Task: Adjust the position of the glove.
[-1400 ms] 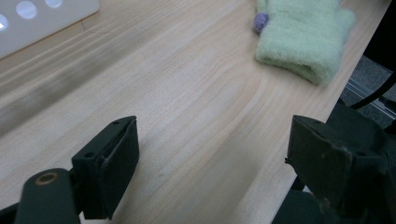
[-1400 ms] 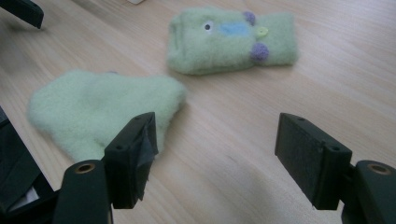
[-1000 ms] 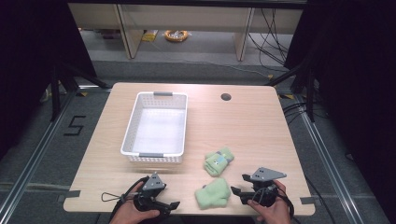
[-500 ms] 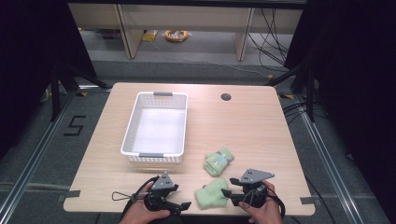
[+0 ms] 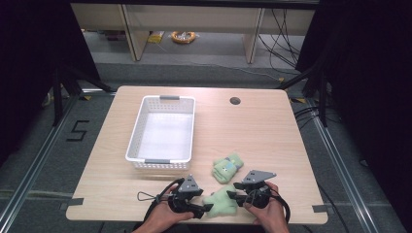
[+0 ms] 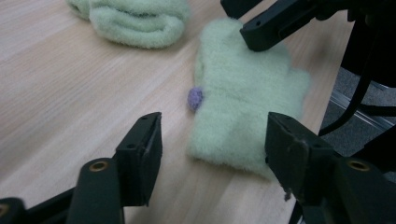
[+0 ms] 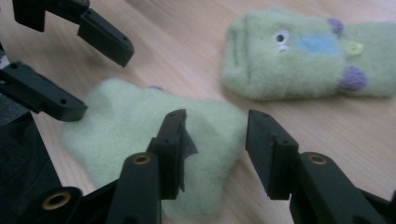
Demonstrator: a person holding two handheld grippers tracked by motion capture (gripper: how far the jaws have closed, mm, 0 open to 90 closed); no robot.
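Flanking mitten (image 5: pixel 221 201): left hand-held gripper (image 5: pixel 201 208) and right hand-held gripper (image 5: pixel 233 195), both wide, holding nothing.
Risk: 2 opposing closures may bunch or drag the soft fabric on the bench (image 5: pixel 272 131).

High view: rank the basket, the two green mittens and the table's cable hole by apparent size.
1. White basket, clearly largest.
2. The two green mittens: the far mitten and the near mitten look alike; the grippers partly hide the near one, so no ranking.
3. Cable hole, smallest.

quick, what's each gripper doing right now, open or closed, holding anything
Left gripper: open, jaws either side of the near mitten, holding nothing.
Right gripper: open, holding nothing.
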